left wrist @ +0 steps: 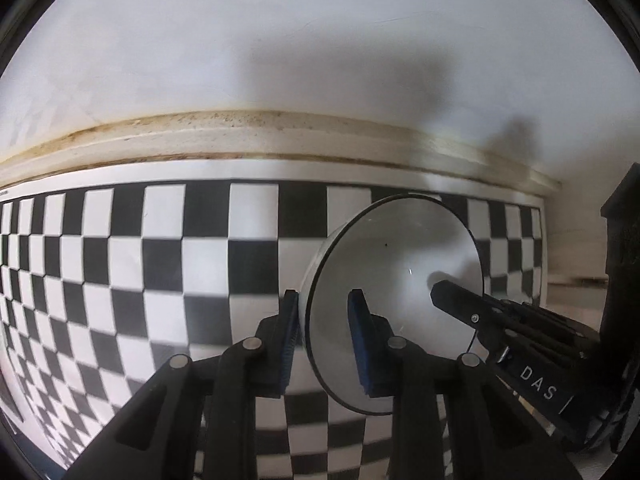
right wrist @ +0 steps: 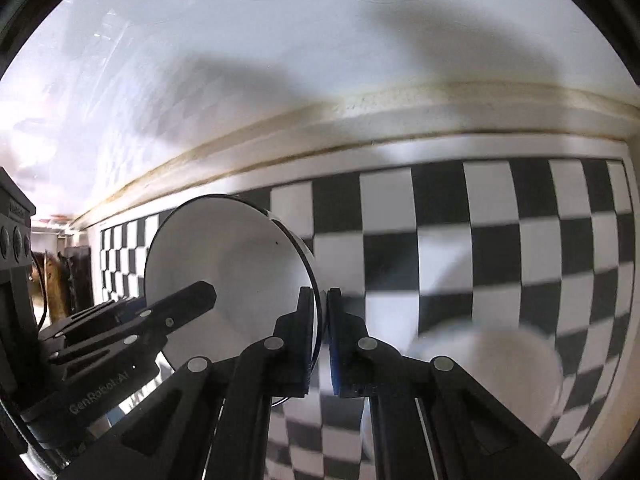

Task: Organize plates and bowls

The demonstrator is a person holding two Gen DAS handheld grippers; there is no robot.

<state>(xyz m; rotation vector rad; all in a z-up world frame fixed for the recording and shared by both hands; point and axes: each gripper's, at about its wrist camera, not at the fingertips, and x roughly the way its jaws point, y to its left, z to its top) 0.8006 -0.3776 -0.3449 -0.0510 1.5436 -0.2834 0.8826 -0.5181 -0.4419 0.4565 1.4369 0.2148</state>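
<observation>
A white bowl with a thin dark rim [left wrist: 400, 280] is held tilted on its side above the checkered mat [left wrist: 140, 260]. My left gripper [left wrist: 326, 308] straddles its left rim, one pad outside and one inside, with a small gap. My right gripper [right wrist: 320, 312] is shut on the bowl's [right wrist: 240, 264] right rim. In the left wrist view the right gripper's finger [left wrist: 456, 300] reaches into the bowl. A blurred white bowl [right wrist: 500, 364] lies on the mat at lower right in the right wrist view.
A white wall [left wrist: 280, 40] with a stained ledge [left wrist: 260, 136] runs behind the mat. A dark appliance [right wrist: 16, 248] stands at the left edge of the right wrist view. The mat's right edge [left wrist: 542, 248] meets a bare white counter.
</observation>
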